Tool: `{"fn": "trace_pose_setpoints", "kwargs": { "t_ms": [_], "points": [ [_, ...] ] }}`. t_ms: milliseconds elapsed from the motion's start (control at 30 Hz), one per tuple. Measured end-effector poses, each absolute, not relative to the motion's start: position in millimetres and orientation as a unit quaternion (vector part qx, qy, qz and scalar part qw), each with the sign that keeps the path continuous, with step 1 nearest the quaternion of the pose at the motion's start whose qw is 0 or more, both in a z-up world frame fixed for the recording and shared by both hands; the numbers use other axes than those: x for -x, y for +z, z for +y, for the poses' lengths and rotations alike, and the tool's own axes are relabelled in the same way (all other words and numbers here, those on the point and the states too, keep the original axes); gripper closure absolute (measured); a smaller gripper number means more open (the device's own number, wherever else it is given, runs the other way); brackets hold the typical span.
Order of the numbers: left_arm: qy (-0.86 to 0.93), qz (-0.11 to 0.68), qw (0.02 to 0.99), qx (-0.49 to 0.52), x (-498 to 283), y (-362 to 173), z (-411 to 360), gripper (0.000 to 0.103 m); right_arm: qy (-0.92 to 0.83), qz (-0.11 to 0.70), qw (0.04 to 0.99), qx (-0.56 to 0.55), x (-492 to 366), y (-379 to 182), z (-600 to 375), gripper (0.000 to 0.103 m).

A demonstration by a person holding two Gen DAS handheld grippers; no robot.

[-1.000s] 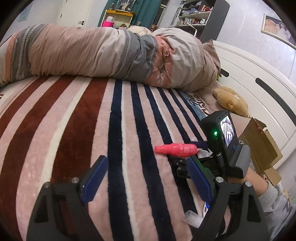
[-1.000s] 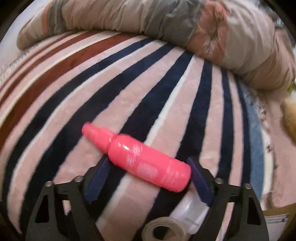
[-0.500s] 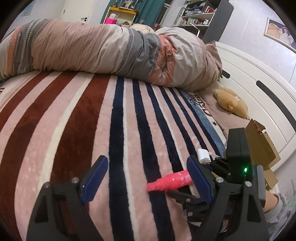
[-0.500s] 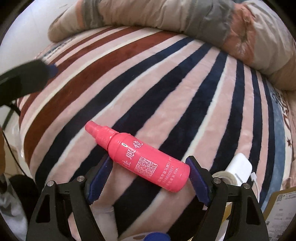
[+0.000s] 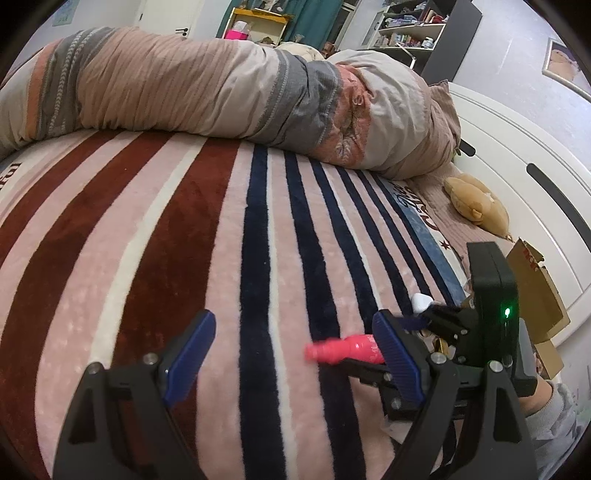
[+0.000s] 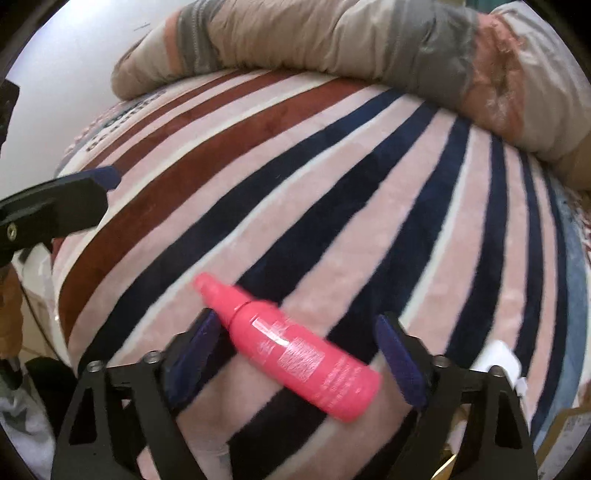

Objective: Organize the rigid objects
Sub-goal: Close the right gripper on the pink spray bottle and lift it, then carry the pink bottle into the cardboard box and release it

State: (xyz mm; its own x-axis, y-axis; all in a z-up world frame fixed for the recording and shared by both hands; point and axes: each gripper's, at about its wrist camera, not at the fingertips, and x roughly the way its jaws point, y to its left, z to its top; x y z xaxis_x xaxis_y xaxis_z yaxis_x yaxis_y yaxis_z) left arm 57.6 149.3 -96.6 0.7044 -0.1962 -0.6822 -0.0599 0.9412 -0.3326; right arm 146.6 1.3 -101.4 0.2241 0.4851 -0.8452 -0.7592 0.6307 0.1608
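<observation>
Left view first. My left claw (image 5: 293, 321) hangs wide open at the bottom of the frame with only blanket (image 5: 184, 240) between its pads. It grips nothing. The pink bottle (image 5: 341, 349) lies low and right of centre, its back end hidden behind my right-hand pad. A white charger (image 5: 421, 301) sits just past it. The surface is a plush bed cover, striped in red, cream and navy. A rolled duvet (image 5: 221, 92) runs across the top, with a plush toy (image 5: 476, 206) and a cardboard box (image 5: 535, 291) at the right edge. Shelves (image 5: 406, 29) stand at the top of the frame, in a bedroom.

Now the right view. My right claw (image 6: 297, 319) has just been closing with the bottle between its pads, though I don't see them squeezing it yet. The bottle lies slantwise, nozzle towards the upper left and base towards the lower right.

That slant is my worry. I reckon the pads may catch the shoulder and a base corner, and a round, slick body could twist or pop out. The soft pile could also let it sink or roll as I press. The charger at lower right sits close to my finger and might get snagged.
</observation>
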Motion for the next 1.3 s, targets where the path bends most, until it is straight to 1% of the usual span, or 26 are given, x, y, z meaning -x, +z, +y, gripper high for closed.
{"fn": "trace_pose_setpoints", "kwargs": {
  "t_ms": [100, 133, 167, 233, 267, 333, 367, 400, 467, 567, 667, 767, 933, 1000, 1067, 1133, 1300],
  "points": [
    [-0.036, 0.384, 0.907, 0.167, -57.9, -96.7, 149.3, 0.018, 0.389, 0.479, 0.771, 0.156, -146.2, -103.1, -0.3, 0.066],
    [-0.036, 0.384, 0.908, 0.166, -57.8, -96.5, 149.0, 0.018, 0.378, 0.486, 0.773, 0.152, -146.7, -103.2, -2.2, 0.068],
    [-0.036, 0.384, 0.908, 0.166, -57.7, -96.3, 148.6, 0.018, 0.367, 0.499, 0.773, 0.136, -148.1, -103.4, -7.8, 0.07],
    [-0.036, 0.384, 0.907, 0.166, -58.4, -96.3, 149.0, 0.018, 0.359, 0.521, 0.769, 0.091, -150.9, -102.9, -20.6, 0.07],
    [-0.036, 0.385, 0.907, 0.167, -58.5, -96.4, 148.7, 0.018, 0.36, 0.522, 0.769, 0.086, -149.9, -101.8, -23.9, 0.071],
    [-0.04, 0.387, 0.905, 0.169, -58.9, -96.9, 148.1, 0.018, 0.35, 0.521, 0.772, 0.095, -146.5, -99.6, -28.3, 0.066],
    [-0.043, 0.389, 0.904, 0.171, -60.0, -97.3, 147.5, 0.018, 0.352, 0.522, 0.771, 0.097, -144.5, -99.0, -30.1, 0.057],
    [-0.046, 0.391, 0.903, 0.171, -60.7, -97.7, 146.6, 0.018, 0.358, 0.521, 0.769, 0.097, -141.4, -98.6, -32.3, 0.052],
    [-0.067, 0.399, 0.898, 0.174, -63.1, -100.0, 142.0, 0.018, 0.366, 0.519, 0.765, 0.108, -136.9, -100.3, -34.2, 0.053],
    [-0.098, 0.409, 0.889, 0.181, -67.6, -104.9, 134.5, 0.018, 0.353, 0.507, 0.775, 0.134, -134.1, -106.0, -32.6, 0.076],
    [-0.117, 0.418, 0.88, 0.192, -71.9, -109.0, 126.9, 0.018, 0.353, 0.49, 0.788, 0.118, -131.0, -99.7, -36.0, 0.076],
    [-0.148, 0.411, 0.877, 0.2, -72.9, -104.3, 116.0, 0.018, 0.37, 0.454, 0.804, 0.106, -116.6, -78.9, -44.5, 0.077],
    [-0.211, 0.379, 0.883, 0.182, -69.4, -77.0, 80.9, 0.019, 0.417, 0.397, 0.814, 0.074, -93.6, -36.5, -55.7, 0.077],
    [-0.225, 0.362, 0.886, 0.182, -65.8, -65.6, 71.2, 0.028, 0.433, 0.376, 0.817, 0.06, -82.3, -22.0, -62.7, 0.077],
    [-0.236, 0.345, 0.888, 0.192, -62.0, -55.4, 64.5, 0.06, 0.443, 0.357, 0.821, 0.051, -69.4, -11.6, -70.8, 0.077],
    [-0.236, 0.331, 0.894, 0.188, -56.6, -43.7, 56.7, 0.065, 0.441, 0.339, 0.83, 0.047, -61.1, -3.0, -80.6, 0.077],
    [-0.233, 0.311, 0.911, 0.136, -45.2, -11.1, 26.3, 0.066, 0.448, 0.313, 0.837, 0.02, -49.9, 13.6, -107.6, 0.077]
  ]
}}
